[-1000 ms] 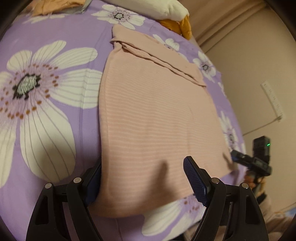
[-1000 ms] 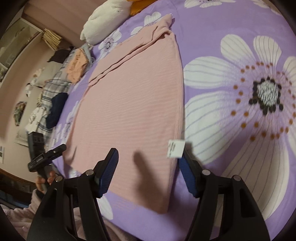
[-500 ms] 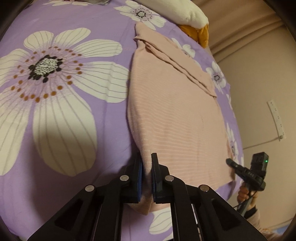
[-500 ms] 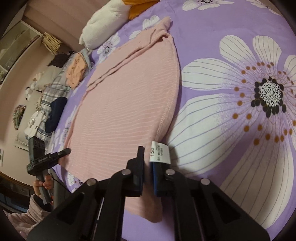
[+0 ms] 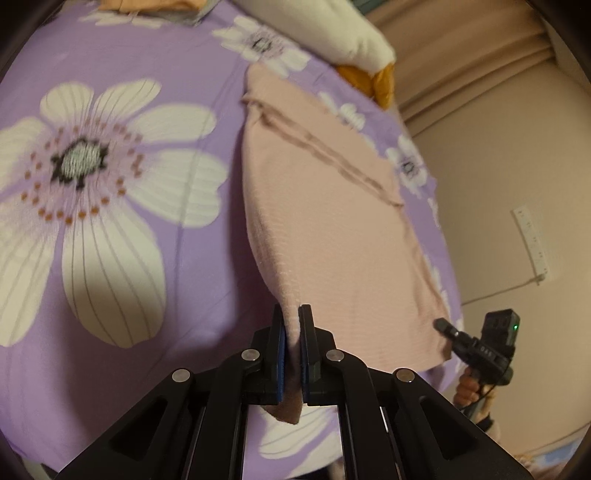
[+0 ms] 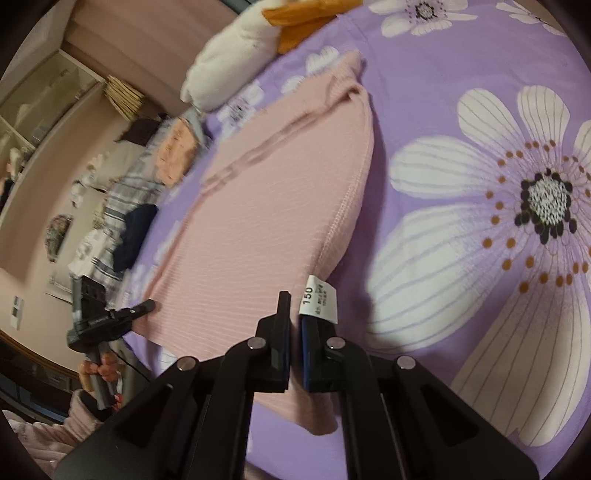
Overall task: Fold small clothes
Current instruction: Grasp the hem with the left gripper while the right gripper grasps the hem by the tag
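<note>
A pink ribbed garment (image 5: pixel 332 229) lies flat on a purple flowered bedsheet (image 5: pixel 110 295), its sleeves folded across the far end. My left gripper (image 5: pixel 291 332) is shut on the garment's near left corner and lifts that edge off the sheet. My right gripper (image 6: pixel 293 325) is shut on the near right corner of the same garment (image 6: pixel 266 221), beside a white size tag (image 6: pixel 319 302) marked 150. Each gripper also shows at the far corner in the other's view, the right one (image 5: pixel 476 347) and the left one (image 6: pixel 107 321).
A white pillow (image 6: pixel 232 62) and an orange cloth (image 6: pixel 306 22) lie at the head of the bed. Folded clothes (image 6: pixel 173 151) and a dark garment (image 6: pixel 135 236) sit at the bed's left side. A wall with a power strip (image 5: pixel 532 243) stands to the right.
Both grippers went from open over the near hem to shut on its two corners. The held corners have since risen off the sheet, and the garment's side edges now bow upward.
</note>
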The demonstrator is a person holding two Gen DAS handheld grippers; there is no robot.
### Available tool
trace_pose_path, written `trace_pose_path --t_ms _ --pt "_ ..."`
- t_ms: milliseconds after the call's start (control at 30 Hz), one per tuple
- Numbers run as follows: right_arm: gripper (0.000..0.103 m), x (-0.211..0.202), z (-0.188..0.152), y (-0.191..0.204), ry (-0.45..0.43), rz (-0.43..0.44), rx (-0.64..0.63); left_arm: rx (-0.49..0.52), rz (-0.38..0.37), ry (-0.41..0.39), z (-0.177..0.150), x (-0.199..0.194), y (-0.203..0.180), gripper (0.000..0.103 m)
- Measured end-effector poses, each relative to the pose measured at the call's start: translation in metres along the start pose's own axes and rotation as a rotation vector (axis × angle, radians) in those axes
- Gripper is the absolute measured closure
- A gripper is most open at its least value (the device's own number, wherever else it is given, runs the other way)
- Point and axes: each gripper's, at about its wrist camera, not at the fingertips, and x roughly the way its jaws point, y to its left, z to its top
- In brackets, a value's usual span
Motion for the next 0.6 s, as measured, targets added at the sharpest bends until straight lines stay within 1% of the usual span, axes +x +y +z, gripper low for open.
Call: trace_pose_path --t_ms 33,167,300,400,600 --pt "0.098 -0.006 0.002 0.004 -0.02 0.019 -0.011 0.012 -0.028 -0.015 0.002 -0.005 -0.005 0.099" --pt "0.099 -0.023 0.008 0.017 -0.063 0.044 -0.048 0.067 -0.076 -0.055 0.009 -0.018 -0.029 0.1" --pt "0.099 -0.036 0.009 0.031 -0.094 0.063 -0.095 0.122 -0.089 -0.056 0.008 -0.024 -0.048 0.1" --pt "0.099 -0.051 0.006 0.039 -0.105 0.073 -0.133 0.16 -0.078 -0.044 0.004 -0.033 -0.059 0.1" --pt "0.099 -0.09 -0.004 0.055 -0.149 0.091 -0.221 0.226 -0.088 -0.059 -0.003 -0.055 -0.078 0.1"
